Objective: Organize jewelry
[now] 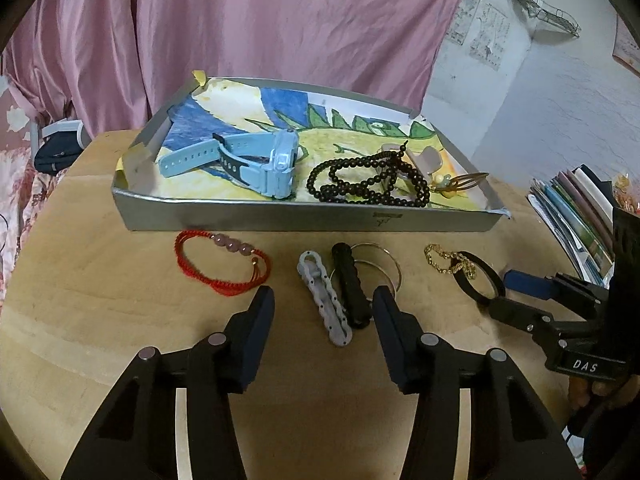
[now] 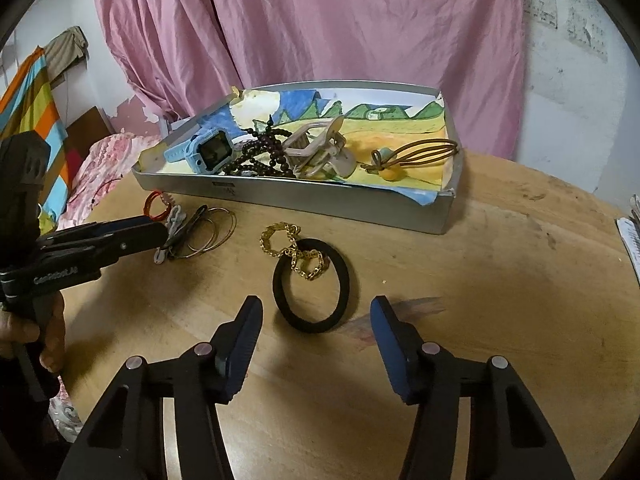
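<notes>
Both tongs hover low over the round wooden worktop [image 1: 100,320], each spread wide and pinching nothing. The left tongs [image 1: 324,312] point at a grey clip [image 1: 324,300] and a black clip [image 1: 352,284] lying side by side, touching, between the fingertips' line and the tray [image 1: 280,218]. Thin metal bangles [image 1: 384,264] lie under and beside the black clip. A red cord bracelet [image 1: 220,266] with pale beads lies to the left, apart from the clips.

The right tongs [image 2: 316,312] face a black hair tie [image 2: 312,286] flat on the worktop, with a gold chain [image 2: 292,250] draped across its far edge.

Inside the grey tray, lined with a painted picture, sit a blue watch [image 1: 256,160], a string of dark beads [image 1: 360,180], a beige claw clip [image 2: 320,148] and a brown hair loop [image 2: 416,152] with what seems a yellow bead. The beads lie partly over the claw clip. A pink curtain [image 1: 260,32] hangs behind.
</notes>
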Tool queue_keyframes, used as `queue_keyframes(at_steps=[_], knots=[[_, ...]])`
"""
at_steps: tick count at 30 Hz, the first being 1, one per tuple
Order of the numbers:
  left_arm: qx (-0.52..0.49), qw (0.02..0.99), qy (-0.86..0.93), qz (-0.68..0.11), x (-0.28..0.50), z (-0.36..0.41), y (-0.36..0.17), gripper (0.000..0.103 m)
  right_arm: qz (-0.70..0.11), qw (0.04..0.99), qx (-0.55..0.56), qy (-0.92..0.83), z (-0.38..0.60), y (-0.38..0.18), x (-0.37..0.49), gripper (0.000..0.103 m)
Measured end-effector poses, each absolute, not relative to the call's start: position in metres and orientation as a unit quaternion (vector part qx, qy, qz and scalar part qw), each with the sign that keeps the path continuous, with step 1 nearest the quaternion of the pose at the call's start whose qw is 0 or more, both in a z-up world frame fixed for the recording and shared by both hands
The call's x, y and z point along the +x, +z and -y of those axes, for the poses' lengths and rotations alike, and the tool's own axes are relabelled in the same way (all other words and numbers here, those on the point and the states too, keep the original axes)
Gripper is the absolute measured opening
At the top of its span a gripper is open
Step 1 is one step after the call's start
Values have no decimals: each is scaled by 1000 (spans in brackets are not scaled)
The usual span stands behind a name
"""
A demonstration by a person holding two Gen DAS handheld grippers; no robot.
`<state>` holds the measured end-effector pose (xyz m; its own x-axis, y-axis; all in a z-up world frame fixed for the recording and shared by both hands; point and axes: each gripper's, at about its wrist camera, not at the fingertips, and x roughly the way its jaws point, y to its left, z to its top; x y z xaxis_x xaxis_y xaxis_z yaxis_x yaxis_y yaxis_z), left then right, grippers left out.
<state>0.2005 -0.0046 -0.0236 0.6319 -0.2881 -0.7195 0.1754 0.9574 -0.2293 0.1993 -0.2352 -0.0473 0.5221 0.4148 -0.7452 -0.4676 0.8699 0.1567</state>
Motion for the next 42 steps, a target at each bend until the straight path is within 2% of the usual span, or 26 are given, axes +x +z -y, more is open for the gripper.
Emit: queue_keyframes(at_steps=[1, 3, 12, 15, 20, 22, 24, 26, 30, 34, 42], knots=[[-69, 900, -127, -411, 202, 5, -24, 34, -418, 872, -30, 254, 236, -47, 199, 53], [-73, 899, -124, -414, 205, 5, -26, 25, -418, 871, -27, 255, 236, -48, 199, 52], [-77, 896, -117, -422, 213, 5, -27, 24, -417, 872, -29, 252, 231, -45, 202, 47], [-78, 894, -117, -425, 214, 5, -28, 16, -419, 871, -33, 252, 229, -46, 202, 47], [-81, 892, -120, -428, 214, 5, -28, 10, -422, 870, -41, 251, 228, -47, 201, 47], [-83, 892, -122, -428, 212, 5, -28, 9, -422, 871, -44, 249, 228, -47, 200, 43], [-87, 891, -128, -427, 209, 5, -28, 8, -421, 872, -49, 244, 228, -47, 199, 34], [-93, 891, -134, -423, 206, 5, -27, 2, -421, 873, -48, 243, 229, -47, 199, 27], [-95, 889, -140, -426, 200, 7, -26, 2, -416, 872, -51, 253, 229, -47, 193, 13], [-99, 887, -145, -426, 194, 9, -25, 1, -408, 873, -49, 264, 229, -43, 186, 6], [-113, 884, -155, -427, 179, 9, -24, 1, -399, 872, -29, 282, 236, -35, 172, 5]])
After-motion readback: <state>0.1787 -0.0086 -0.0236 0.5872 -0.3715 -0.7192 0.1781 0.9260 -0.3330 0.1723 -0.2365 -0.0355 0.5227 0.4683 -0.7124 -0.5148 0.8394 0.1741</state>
